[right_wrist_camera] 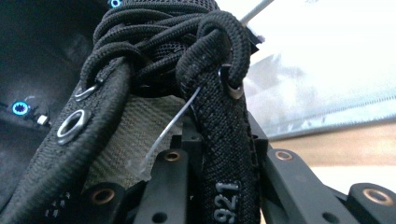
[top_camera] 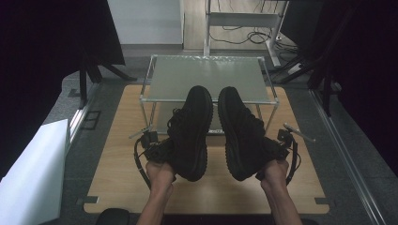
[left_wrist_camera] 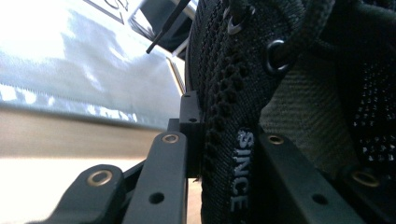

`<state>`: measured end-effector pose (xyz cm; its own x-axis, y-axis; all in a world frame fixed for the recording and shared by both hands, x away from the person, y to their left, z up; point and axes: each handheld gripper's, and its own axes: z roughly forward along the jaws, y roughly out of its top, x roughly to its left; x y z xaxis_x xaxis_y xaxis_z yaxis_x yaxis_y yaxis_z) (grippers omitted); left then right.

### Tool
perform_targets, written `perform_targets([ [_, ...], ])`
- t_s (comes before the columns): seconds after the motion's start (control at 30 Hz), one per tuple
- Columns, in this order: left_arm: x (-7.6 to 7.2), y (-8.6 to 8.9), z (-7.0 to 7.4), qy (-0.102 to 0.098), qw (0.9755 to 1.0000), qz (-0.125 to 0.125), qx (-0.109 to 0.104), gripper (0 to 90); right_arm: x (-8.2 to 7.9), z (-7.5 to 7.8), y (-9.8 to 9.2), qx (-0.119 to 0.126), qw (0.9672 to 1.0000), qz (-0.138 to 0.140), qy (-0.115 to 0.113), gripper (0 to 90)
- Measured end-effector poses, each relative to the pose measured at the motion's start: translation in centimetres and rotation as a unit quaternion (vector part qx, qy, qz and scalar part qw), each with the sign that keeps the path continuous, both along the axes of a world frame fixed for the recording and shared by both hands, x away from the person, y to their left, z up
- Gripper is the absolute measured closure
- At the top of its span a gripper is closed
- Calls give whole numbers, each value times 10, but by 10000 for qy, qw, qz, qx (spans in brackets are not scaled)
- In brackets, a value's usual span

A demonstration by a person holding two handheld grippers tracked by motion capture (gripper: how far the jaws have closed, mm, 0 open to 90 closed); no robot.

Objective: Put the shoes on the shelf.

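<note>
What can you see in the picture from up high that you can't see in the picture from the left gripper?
High view alone: both black shoes together, the left shoe and the right shoe, lifted toes forward, plus both forearms, the right gripper, the wooden table and the metal shelf rack.

Left gripper view alone: close detail, namely the white word SINCE printed on the shoe's side, a metal eyelet with lace through it, and the woven lining inside.

Both: the left gripper shut on the left shoe's collar edge.
</note>
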<state>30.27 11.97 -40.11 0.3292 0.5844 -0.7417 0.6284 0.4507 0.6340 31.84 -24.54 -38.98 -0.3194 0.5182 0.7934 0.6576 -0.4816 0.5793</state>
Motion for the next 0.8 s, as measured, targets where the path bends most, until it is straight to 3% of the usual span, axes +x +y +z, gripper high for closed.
perform_targets([
  [0.27,20,-6,17,30,9998,166,-110,789,23,18,9,-189,9995,-245,2,777],
  [0.47,37,-9,25,160,9993,298,-156,789,36,28,15,-329,9989,-348,-16,777],
  [0.63,51,-11,35,180,9989,433,-84,789,52,39,18,-445,9979,-461,-6,777],
  [0.8,70,-10,42,329,9978,571,-27,789,69,46,21,-549,9969,-563,70,777],
])
